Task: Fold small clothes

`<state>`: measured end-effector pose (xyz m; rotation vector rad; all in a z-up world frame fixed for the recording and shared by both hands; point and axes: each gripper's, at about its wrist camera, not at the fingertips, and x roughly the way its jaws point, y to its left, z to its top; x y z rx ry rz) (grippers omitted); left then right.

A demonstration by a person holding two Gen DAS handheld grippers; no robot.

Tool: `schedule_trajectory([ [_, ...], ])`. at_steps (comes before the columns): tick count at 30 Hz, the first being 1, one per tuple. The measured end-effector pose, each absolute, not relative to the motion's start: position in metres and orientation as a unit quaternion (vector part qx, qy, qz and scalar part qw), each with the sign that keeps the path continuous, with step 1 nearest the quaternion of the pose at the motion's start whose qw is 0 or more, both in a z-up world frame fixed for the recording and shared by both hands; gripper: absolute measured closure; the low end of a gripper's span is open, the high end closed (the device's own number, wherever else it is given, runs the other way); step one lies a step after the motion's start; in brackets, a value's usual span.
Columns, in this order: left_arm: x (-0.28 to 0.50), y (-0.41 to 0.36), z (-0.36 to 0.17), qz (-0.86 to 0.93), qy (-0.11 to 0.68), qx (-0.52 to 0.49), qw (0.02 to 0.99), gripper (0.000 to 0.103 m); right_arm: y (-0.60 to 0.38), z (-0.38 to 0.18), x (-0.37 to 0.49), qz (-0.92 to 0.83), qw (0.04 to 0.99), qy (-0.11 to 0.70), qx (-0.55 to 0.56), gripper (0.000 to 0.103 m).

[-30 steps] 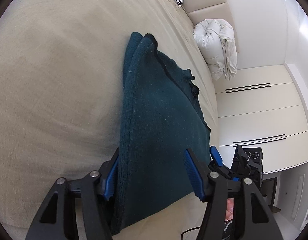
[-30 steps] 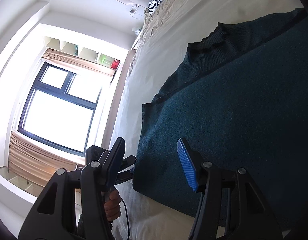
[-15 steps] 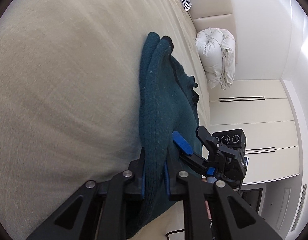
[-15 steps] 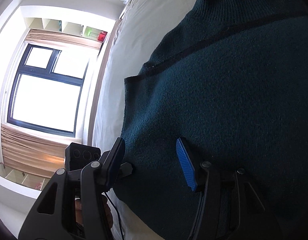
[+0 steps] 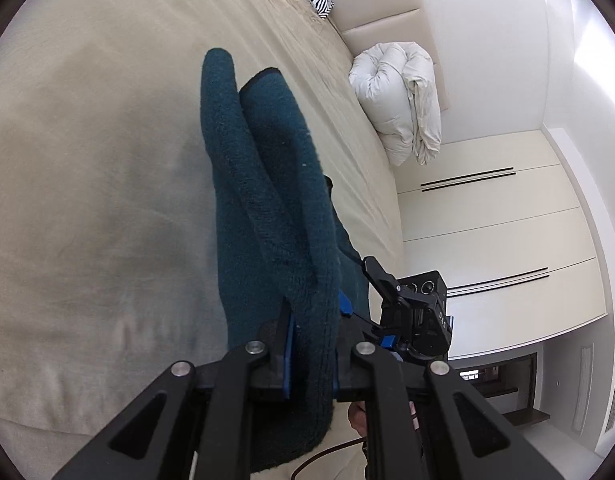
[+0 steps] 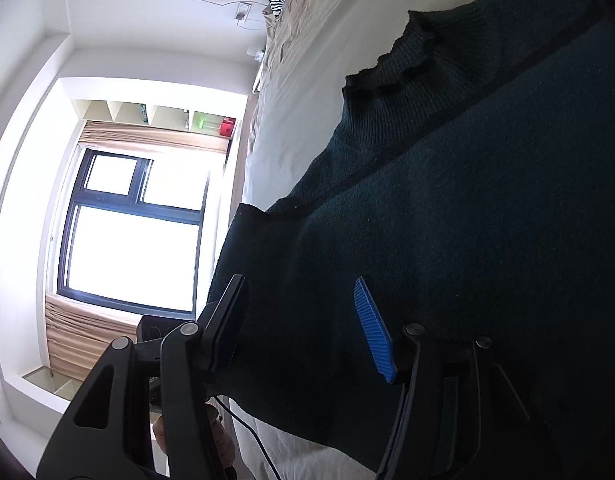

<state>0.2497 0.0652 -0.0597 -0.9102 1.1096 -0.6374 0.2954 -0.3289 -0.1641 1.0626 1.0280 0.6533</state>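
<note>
sweater (image 5: pixel 267 216) – dark teal, on beige bed (image 5: pixel 87 160); rolled duvet (image 5: pixel 399 96) and wardrobe (image 5: pixel 495 248) beyond. left gripper (image 5: pixel 312 354) clamps the sweater's edge. right gripper (image 6: pixel 303 332) – jaws wide, sweater between them, ungripped.

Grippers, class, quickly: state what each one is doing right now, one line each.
Left gripper: shut on the dark teal sweater's bunched edge.
Right gripper: open, fingers apart around the sweater's edge, not clamped.
</note>
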Motion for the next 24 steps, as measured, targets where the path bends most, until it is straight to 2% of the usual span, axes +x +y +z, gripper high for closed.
schedule_trajectory([
  [3, 0.253, 0.021, -0.046, -0.307, 0.500, -0.388, 0.711, 0.089, -0.375, -0.164, 0.288, 0.283, 0.685, 0.434, 0.512, 0.043],
  [6, 0.257, -0.034, -0.047, -0.326, 0.513, -0.365, 0.705, 0.089, -0.417, -0.165, 0.280, 0.276, 0.682, 0.414, 0.536, 0.042],
  [13, 0.256, -0.144, -0.083, -0.369, 0.553, -0.321, 0.675, 0.089, -0.493, -0.176, 0.267, 0.255, 0.674, 0.389, 0.574, 0.039],
  [15, 0.255, -0.165, -0.098, -0.370, 0.568, -0.305, 0.669, 0.087, -0.503, -0.182, 0.265, 0.251, 0.669, 0.388, 0.582, 0.033],
  [18, 0.248, -0.178, -0.107, -0.375, 0.573, -0.292, 0.668, 0.073, -0.513, -0.193, 0.265, 0.237, 0.666, 0.400, 0.583, 0.033],
  [20, 0.239, -0.178, -0.096, -0.396, 0.556, -0.275, 0.677, 0.051, -0.517, -0.195, 0.264, 0.243, 0.663, 0.402, 0.582, 0.035],
  [22, 0.230, -0.170, -0.081, -0.407, 0.537, -0.258, 0.692, 0.044, -0.519, -0.194, 0.266, 0.245, 0.669, 0.406, 0.573, 0.035],
  [24, 0.224, -0.153, -0.067, -0.410, 0.517, -0.255, 0.707, 0.044, -0.514, -0.192, 0.272, 0.244, 0.675, 0.418, 0.557, 0.035],
])
